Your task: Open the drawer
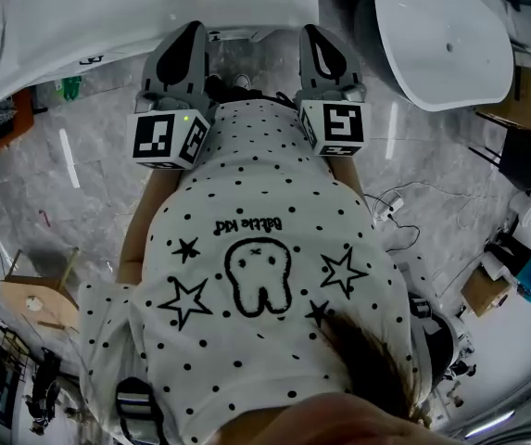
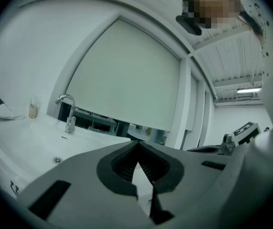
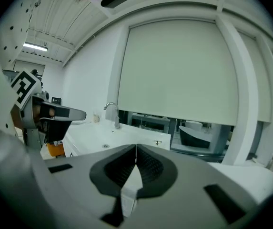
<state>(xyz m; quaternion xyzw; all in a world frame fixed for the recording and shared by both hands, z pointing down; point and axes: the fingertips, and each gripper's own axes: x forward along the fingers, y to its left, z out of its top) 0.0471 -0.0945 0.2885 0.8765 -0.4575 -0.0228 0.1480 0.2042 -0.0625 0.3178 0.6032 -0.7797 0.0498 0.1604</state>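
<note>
Straight ahead of the left tongs [image 2: 137, 147] and right tongs [image 3: 136, 149], both clenched empty, stands the bench [image 1: 154, 7]; no drawer shows.

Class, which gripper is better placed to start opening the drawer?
Left, narrowly. Both the left gripper and right gripper are shut and empty, but the left faces the white counter squarely; the right sits at its end. No drawer shows.

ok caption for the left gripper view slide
Left gripper, fingers shut and empty, facing a white sink counter with a chrome faucet
</note>
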